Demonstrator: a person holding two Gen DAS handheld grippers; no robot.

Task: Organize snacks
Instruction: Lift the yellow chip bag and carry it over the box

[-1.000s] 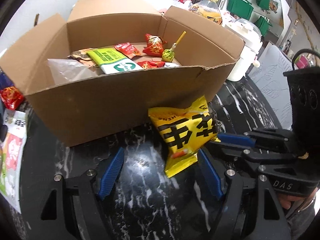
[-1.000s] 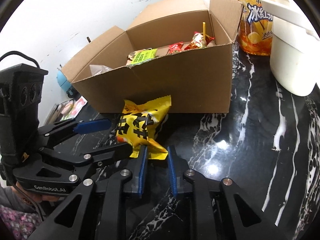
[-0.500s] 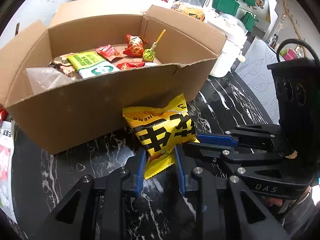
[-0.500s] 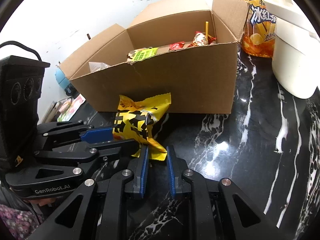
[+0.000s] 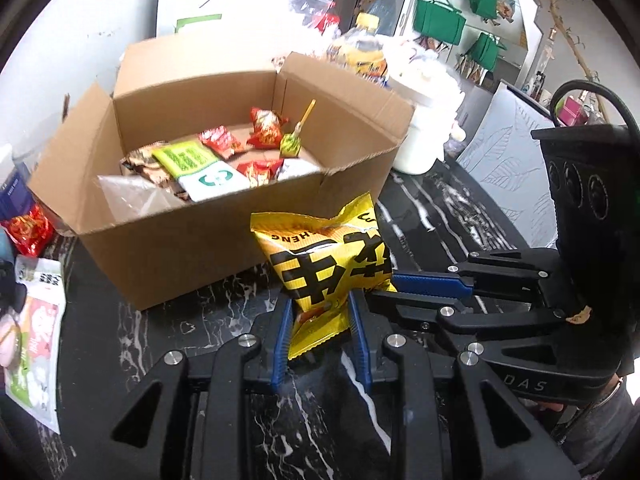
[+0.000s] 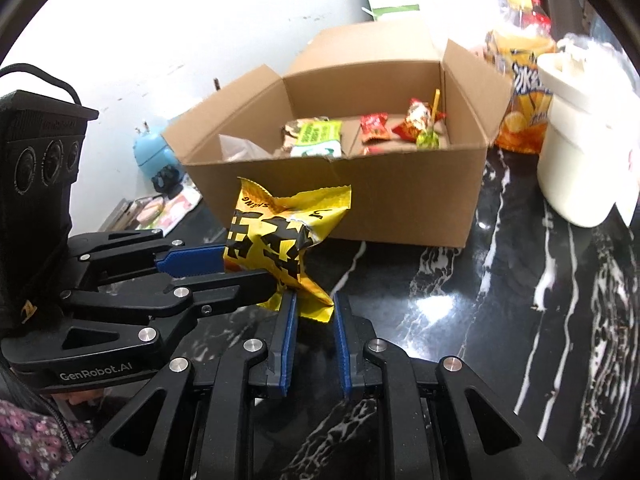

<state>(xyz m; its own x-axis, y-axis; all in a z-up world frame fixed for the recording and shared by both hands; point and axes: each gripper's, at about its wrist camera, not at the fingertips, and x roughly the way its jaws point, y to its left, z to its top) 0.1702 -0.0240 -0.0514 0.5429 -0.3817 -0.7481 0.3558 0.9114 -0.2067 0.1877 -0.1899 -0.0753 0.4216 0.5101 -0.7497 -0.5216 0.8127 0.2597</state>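
yellow snack bag – reads "HENG" | left hand-held gripper and right hand-held gripper, "GenRobot.AI" casing – both angled down, clamped on it

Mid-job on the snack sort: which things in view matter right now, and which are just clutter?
In play:
- yellow snack bag, pinched by left gripper and right gripper
- cardboard box holding sorted snacks

Lying about:
- orange drink bottle
- white pot
- blue figurine
- green bags

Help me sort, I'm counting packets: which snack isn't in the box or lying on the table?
The yellow packet with black lettering: both grippers pinch it in front of the cardboard box.
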